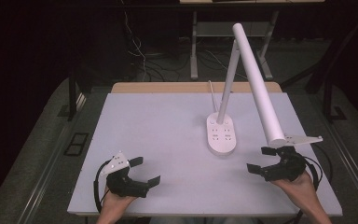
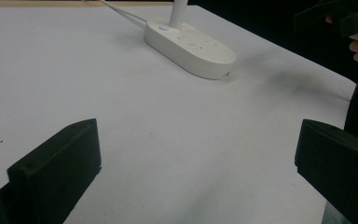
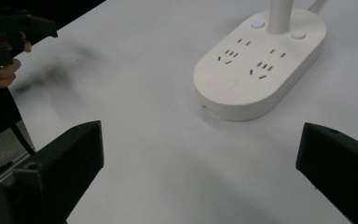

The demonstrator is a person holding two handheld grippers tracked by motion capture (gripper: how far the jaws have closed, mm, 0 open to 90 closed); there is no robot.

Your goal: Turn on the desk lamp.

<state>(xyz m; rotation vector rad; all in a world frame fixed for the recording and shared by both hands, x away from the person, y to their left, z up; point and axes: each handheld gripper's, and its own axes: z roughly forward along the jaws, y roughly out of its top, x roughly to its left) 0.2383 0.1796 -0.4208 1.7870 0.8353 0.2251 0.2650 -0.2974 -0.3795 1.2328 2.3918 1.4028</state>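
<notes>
White lamp (image 1: 242, 88) is sitting top-heavy on its base (image 1: 222, 133) — stem looking the safest grip — both grippers (image 1: 142, 170) (image 1: 263, 158) gaping wide, empty.

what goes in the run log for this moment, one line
left gripper: open, holds nothing | right gripper: open, holds nothing | lamp: upright on table, untouched, between the grippers | base light: on

Table (image 1: 168, 140): desk lamp base (image 1: 222, 133) stood on it, right of centre toward the far half; stem (image 1: 227, 84) rose from the base's far end; lamp head (image 1: 258, 81) slanted forward over the right side. Cord (image 1: 211, 95) ran behind the base. Left gripper (image 1: 145, 171) near front-left edge; right gripper (image 1: 261, 159) near front-right, before the base.
</notes>
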